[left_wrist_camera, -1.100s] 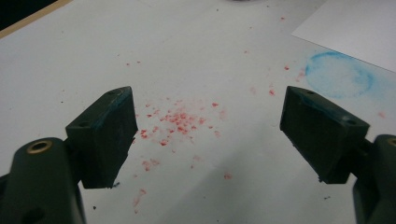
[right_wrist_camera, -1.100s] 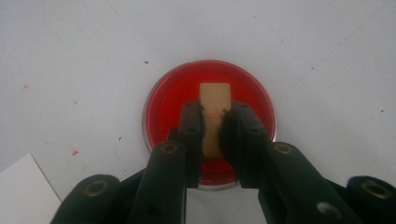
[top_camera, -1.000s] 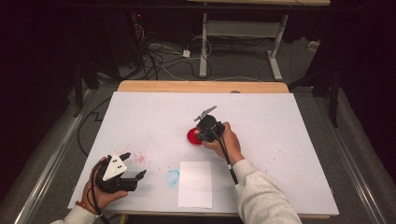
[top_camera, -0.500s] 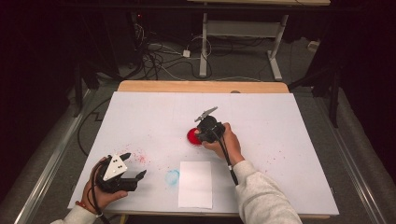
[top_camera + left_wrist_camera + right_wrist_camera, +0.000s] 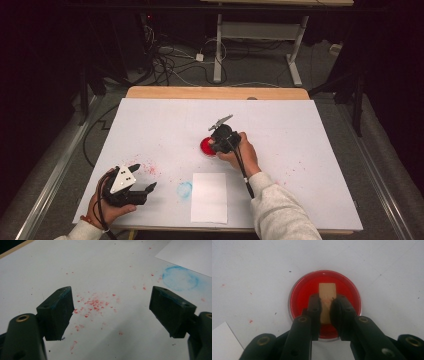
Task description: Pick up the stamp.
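Right hand-held gripper [image 5: 326, 307] clamps a wooden block [image 5: 327, 300] over the red dish [image 5: 299, 297]; left hand-held gripper [image 5: 112, 312] gapes wide.

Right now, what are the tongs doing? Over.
Right tongs shut on wooden stamp, over red ink dish. Left tongs open, idle above red specks. White paper lies nearby. Nothing in the way.

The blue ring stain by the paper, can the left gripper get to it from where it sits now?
Probably yes: the left gripper is open, the blue ring stain lies just ahead on bare table.
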A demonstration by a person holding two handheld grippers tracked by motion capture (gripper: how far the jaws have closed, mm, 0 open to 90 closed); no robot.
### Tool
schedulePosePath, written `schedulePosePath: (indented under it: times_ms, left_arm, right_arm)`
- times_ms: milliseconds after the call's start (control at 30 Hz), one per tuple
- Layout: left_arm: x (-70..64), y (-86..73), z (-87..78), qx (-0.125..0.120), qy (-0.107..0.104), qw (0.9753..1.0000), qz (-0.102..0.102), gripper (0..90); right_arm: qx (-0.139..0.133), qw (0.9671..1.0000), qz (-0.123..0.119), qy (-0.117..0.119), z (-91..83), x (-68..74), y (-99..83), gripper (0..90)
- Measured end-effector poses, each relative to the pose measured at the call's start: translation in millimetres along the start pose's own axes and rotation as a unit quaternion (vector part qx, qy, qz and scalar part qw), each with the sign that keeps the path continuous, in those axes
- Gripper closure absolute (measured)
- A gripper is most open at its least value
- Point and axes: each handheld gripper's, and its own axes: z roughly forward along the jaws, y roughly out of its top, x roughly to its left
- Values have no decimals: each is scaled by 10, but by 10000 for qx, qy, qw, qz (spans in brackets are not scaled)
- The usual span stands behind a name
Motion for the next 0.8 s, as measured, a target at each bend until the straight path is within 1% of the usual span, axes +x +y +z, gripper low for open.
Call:
schedulePosePath:
  times_ms: [133, 200, 300, 400, 433, 533, 800]
  left_arm:
    - [10, -5, -3, -10, 1, 10000, -14, 188]
    - [15, -13, -7, 1, 0, 10000, -22, 188]
    - [21, -26, -10, 2, -15, 10000, -36, 188]
    - [22, -19, -2, 10, -11, 10000, -47, 188]
    - [17, -15, 3, -9, -18, 10000, -67, 188]
    - [14, -16, 9, 29, -28, 10000, -19, 188]
    - [17, -26, -6, 14, -36, 10000, -38, 188]
  right_arm:
    - [2, 10000, -1, -60, -1, 21, -4, 764]
    - [-8, 10000, 20, -53, 0, 23, -7, 764]
    - [-41, 10000, -15, -31, 2, 13, -12, 764]
    - [-48, 9999, -87, -74, 4, 17, -14, 764]
    - [-47, 9999, -87, -71, 4, 16, -15, 764]
    - [-54, 10000, -47, -65, 4, 19, -19, 763]
    - [-34, 9999, -57, -96, 5, 30, -15, 763]
